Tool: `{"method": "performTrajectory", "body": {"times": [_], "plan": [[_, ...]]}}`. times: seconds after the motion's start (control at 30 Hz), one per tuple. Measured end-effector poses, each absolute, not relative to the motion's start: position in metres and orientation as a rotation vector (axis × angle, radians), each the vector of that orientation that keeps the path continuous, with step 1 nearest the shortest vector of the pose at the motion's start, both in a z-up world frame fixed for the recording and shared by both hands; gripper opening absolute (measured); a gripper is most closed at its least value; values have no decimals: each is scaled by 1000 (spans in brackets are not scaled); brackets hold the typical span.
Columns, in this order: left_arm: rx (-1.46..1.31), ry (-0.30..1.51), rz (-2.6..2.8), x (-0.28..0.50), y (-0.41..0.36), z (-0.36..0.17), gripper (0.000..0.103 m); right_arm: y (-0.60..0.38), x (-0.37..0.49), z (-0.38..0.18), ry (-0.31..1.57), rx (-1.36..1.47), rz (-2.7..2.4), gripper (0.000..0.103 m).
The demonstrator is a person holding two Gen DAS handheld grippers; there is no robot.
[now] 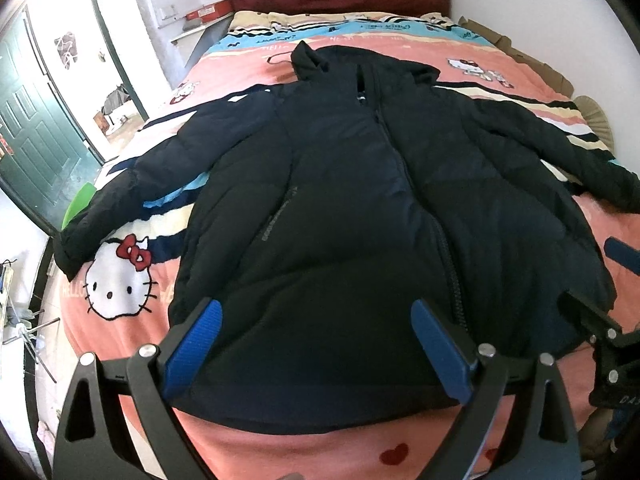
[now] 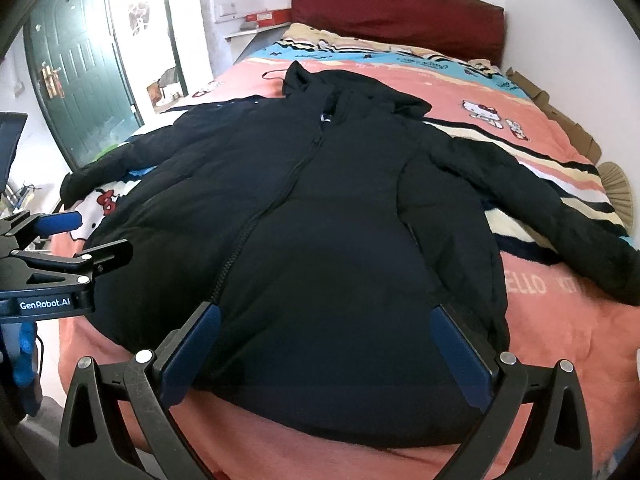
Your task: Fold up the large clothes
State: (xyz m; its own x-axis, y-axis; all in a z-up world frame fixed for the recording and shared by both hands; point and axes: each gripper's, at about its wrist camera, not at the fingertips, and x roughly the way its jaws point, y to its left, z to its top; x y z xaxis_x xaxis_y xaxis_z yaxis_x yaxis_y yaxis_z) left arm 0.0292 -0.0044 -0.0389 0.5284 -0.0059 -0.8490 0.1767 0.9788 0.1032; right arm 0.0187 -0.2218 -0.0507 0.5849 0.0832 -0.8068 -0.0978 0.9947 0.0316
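A large black hooded puffer jacket point(image 1: 360, 184) lies face up and zipped on the bed, hood at the far end, both sleeves spread out to the sides; it also shows in the right wrist view point(image 2: 312, 216). My left gripper point(image 1: 316, 344) is open and empty, hovering over the jacket's near hem on its left half. My right gripper point(image 2: 326, 350) is open and empty over the near hem on the right half. The right gripper shows at the edge of the left wrist view point(image 1: 600, 280), and the left gripper shows in the right wrist view point(image 2: 88, 236).
The bed carries a pink Hello Kitty blanket point(image 1: 120, 280) and a dark red headboard point(image 2: 400, 12). A green door point(image 2: 80, 76) and an open doorway are on the left. Cardboard point(image 2: 560, 120) and a fan point(image 2: 620, 188) lie along the right wall.
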Motion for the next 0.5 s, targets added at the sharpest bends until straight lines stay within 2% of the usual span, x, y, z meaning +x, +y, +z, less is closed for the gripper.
{"method": "performTrajectory", "body": {"times": [0.5], "plan": [[186,1017,-112,30,-8,-41,96,-226,17,-47,923,15,103,103]]}}
